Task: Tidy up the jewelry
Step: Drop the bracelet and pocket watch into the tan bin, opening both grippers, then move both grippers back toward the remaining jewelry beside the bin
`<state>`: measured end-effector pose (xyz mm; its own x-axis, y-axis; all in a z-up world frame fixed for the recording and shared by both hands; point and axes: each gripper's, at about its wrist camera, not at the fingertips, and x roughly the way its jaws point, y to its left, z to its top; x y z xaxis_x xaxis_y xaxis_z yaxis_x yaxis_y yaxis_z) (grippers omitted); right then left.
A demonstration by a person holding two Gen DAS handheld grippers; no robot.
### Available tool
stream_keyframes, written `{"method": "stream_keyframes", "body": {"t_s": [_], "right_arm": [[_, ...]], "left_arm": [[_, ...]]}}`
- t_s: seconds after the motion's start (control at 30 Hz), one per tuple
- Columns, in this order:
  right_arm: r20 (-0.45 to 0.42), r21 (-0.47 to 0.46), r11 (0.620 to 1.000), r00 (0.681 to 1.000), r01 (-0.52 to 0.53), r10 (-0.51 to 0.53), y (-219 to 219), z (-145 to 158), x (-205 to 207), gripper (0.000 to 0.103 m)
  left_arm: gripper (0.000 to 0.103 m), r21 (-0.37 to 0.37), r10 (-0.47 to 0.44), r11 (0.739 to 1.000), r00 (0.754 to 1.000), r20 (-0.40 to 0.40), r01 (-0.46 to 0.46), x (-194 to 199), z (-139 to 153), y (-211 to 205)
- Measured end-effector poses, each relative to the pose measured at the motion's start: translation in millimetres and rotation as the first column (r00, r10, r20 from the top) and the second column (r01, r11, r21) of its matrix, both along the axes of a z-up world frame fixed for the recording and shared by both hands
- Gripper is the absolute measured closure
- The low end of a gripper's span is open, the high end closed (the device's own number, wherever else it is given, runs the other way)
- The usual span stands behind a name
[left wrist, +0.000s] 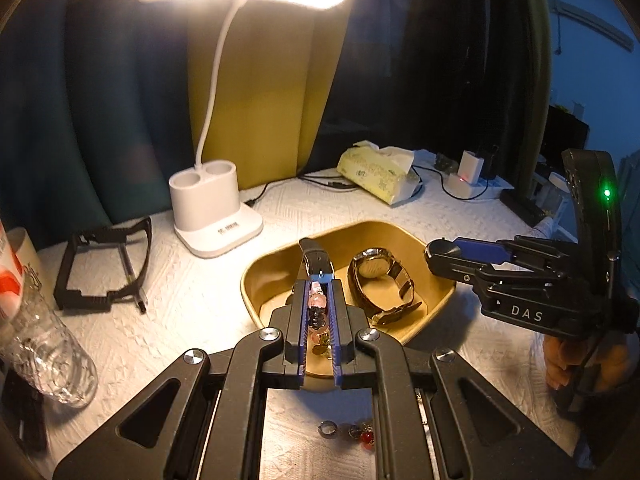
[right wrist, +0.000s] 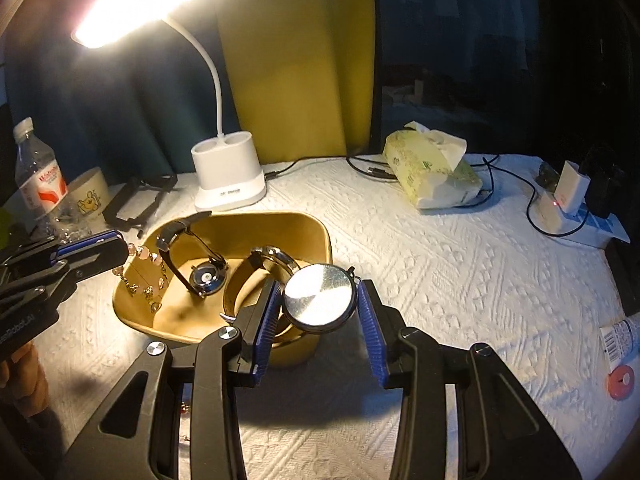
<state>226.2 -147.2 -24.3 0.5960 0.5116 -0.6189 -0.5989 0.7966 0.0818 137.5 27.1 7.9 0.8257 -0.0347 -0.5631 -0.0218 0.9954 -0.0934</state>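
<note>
A gold tray [left wrist: 260, 268] [right wrist: 320, 236] sits on the white cloth. My left gripper [left wrist: 319, 280] is shut on a pink bead bracelet [left wrist: 318, 304] with gold charms, held over the tray's near side; the bracelet also hangs in the right wrist view [right wrist: 150, 264]. My right gripper [right wrist: 320, 300] is shut on a round silver pocket watch [right wrist: 320, 300] above the tray's right edge; it also shows in the left wrist view [left wrist: 444, 249]. In the tray lie a brown-strap wristwatch [left wrist: 376, 276] and a black-strap watch [right wrist: 206, 276]. A ring [left wrist: 327, 429] and red beads [left wrist: 366, 436] lie on the cloth below my left gripper.
A white desk lamp [left wrist: 216, 216] stands behind the tray. A black frame [left wrist: 104, 264] with a pen, a plastic water bottle [left wrist: 44, 344] and a cup [right wrist: 90, 196] are at the left. A tissue pack [right wrist: 432, 176], cables and a charger [right wrist: 568, 196] lie at the right.
</note>
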Motion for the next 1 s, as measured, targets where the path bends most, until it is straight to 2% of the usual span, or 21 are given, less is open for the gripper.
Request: {"method": "stream_keyframes", "body": {"t_s": [0.2,0.37,0.57,0.7,1.0], "right_arm": [[0.020,-0.034,0.999,1.000,-0.003,0.004,4.5,0.1,-4.2,0.063],[0.009,-0.056,0.998,1.000,-0.003,0.004,6.3,-1.7,-5.7,0.063],[0.007,-0.050,0.999,1.000,0.010,-0.010,1.2,-2.0,-8.9,0.059],[0.012,-0.051,0.999,1.000,0.017,-0.017,-1.5,0.1,-11.3,0.059],[0.016,-0.038,0.999,1.000,0.020,-0.020,-4.8,4.7,-23.2,0.059]], "left_arm": [[0.092,-0.022,0.002,1.000,0.999,-0.034,-0.003,3.2,-4.9,3.7],[0.092,-0.071,0.009,0.997,0.997,-0.079,-0.014,6.8,-7.7,8.6],[0.091,-0.069,0.006,0.998,0.997,-0.077,-0.011,4.5,-4.9,6.1],[0.083,-0.070,0.007,0.998,0.998,-0.068,-0.012,1.6,-1.9,5.4],[0.082,-0.068,0.016,0.998,0.998,-0.057,-0.020,-10.8,3.6,8.0]]}}
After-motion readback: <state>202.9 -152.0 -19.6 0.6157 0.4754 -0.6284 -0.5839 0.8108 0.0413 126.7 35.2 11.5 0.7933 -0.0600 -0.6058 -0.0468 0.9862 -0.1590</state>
